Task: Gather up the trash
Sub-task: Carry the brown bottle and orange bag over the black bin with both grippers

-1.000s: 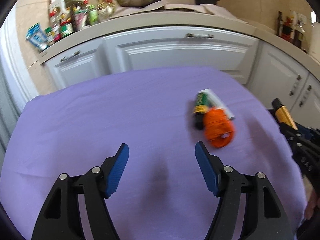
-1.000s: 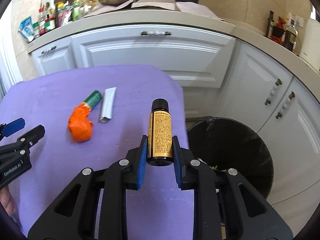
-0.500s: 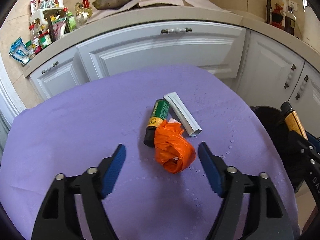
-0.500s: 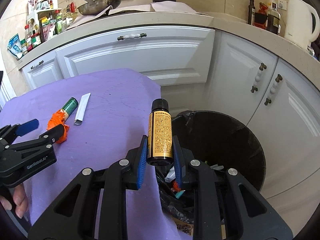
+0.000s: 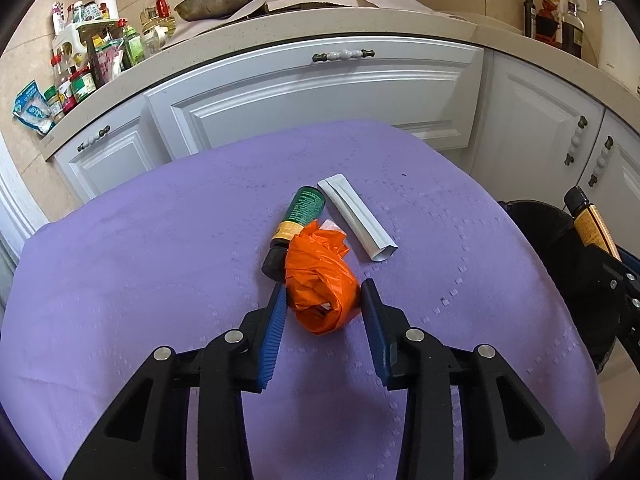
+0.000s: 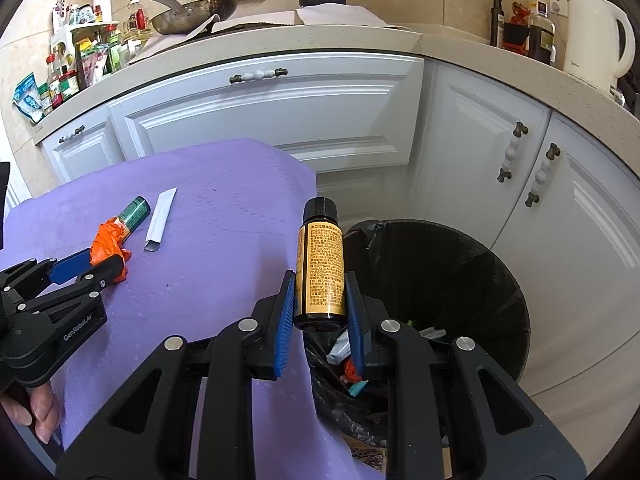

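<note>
Left wrist view: left gripper (image 5: 323, 294) jaws just closing, pressing orange plastic wad (image 5: 320, 280) beside green bottle (image 5: 298, 220). Right gripper (image 6: 320, 292) clamps amber bottle (image 6: 320, 264) near trash bin (image 6: 480, 264).

White lettering reading "GenRobot.AI" runs along the black arm of the left claw (image 6: 86, 264). The amber bottle (image 6: 320, 264) bears a yellow label of dense small print (too fine to read); the green bottle (image 5: 303, 212) label is likewise illegible.
</note>
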{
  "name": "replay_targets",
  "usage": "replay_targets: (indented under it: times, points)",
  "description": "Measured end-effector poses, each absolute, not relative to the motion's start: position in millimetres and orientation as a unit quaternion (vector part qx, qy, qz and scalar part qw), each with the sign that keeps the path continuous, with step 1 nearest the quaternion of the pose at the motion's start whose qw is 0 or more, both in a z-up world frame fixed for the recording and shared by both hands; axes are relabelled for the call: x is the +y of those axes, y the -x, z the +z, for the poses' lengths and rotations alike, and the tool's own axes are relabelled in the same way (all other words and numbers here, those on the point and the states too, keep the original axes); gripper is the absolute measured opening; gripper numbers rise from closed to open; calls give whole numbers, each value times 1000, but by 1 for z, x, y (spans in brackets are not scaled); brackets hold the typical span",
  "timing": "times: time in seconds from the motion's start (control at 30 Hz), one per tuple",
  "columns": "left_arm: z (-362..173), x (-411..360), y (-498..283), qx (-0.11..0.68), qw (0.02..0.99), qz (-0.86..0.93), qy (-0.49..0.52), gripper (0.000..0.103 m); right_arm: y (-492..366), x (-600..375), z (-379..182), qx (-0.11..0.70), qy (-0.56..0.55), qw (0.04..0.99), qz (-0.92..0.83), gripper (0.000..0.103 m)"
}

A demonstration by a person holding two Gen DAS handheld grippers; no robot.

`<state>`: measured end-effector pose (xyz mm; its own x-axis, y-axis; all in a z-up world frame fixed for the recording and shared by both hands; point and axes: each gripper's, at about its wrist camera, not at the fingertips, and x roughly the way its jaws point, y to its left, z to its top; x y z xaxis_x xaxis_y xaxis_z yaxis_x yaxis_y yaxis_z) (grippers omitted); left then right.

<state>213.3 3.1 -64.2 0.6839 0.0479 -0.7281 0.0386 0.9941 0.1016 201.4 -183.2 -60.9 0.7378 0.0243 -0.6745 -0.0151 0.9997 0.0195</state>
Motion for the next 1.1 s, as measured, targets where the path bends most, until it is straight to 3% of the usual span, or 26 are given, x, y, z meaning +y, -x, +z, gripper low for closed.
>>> replay_targets:
  times: [0.4,1.1]
  points:
    - [-40,-3,-186,374,926,-28,-45,38,-196,-198,-57,355,-15,935,-13,23]
    - [-21,-115,-197,308,937,-133,-98,38,-192,-286,-64,348,-27,926,-142,23]
